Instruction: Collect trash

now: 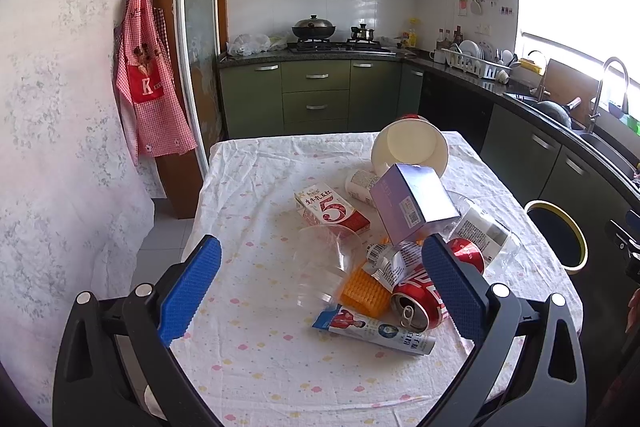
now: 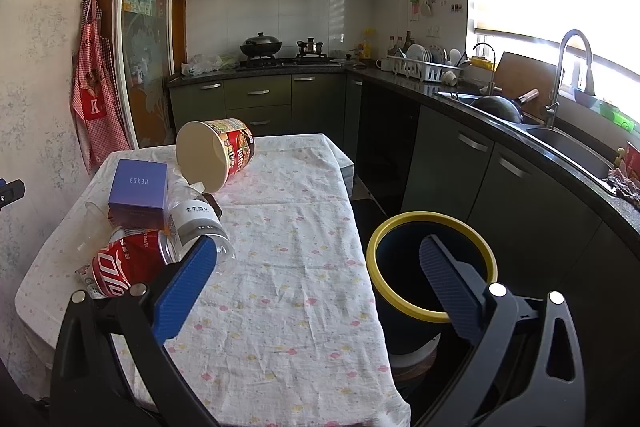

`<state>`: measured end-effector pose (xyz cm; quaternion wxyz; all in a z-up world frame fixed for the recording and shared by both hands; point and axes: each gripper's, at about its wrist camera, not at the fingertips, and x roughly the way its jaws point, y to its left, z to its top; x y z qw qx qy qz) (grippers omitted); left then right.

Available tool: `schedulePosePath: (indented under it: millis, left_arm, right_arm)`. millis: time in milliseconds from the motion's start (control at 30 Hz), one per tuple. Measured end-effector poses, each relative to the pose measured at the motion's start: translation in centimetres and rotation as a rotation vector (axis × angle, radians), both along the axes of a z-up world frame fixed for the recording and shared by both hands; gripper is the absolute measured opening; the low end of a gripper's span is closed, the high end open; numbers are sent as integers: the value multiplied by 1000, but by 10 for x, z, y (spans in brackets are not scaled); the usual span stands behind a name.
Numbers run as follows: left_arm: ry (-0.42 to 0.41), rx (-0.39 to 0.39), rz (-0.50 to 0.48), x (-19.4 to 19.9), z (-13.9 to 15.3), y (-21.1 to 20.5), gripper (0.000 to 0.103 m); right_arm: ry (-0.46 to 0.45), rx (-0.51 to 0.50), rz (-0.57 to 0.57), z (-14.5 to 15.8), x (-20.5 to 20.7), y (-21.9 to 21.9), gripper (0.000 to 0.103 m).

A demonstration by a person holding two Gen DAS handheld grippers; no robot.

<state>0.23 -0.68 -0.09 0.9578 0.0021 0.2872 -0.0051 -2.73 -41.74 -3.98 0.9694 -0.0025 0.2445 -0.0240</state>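
Nothing looks collected yet — the trash heap [image 1: 392,247] of cans, cartons and a box sits mid-table toward its right edge. The bin [image 2: 432,267] stands beside that edge. The left gripper [image 1: 320,291] and right gripper [image 2: 316,279] both gape, empty.

A heap of trash lies on the cloth-covered table [image 1: 248,367]. A red cola can [image 1: 420,301] lies on its side, opened end toward the camera, touching a flattened toothpaste tube [image 1: 376,331]. A purple box [image 1: 412,203] rests tilted atop clear plastic bottles [image 1: 484,231]. A red-and-white milk carton [image 1: 332,213] lies flat. A noodle cup [image 2: 218,155] lies tipped over. The yellow-rimmed bin [image 2: 432,263] stands beside the table.
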Motion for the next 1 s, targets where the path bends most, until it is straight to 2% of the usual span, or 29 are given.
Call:
schedulePosePath:
  millis: [333,1000]
  left_arm:
    - [4,-1,-4,2,-1,-1,99]
    - [9,1,-8,5,-3,-4,99]
  right_arm:
    - [8,2,2,-12,5,0,97]
    - [15,6,-2,-13,8,1,97]
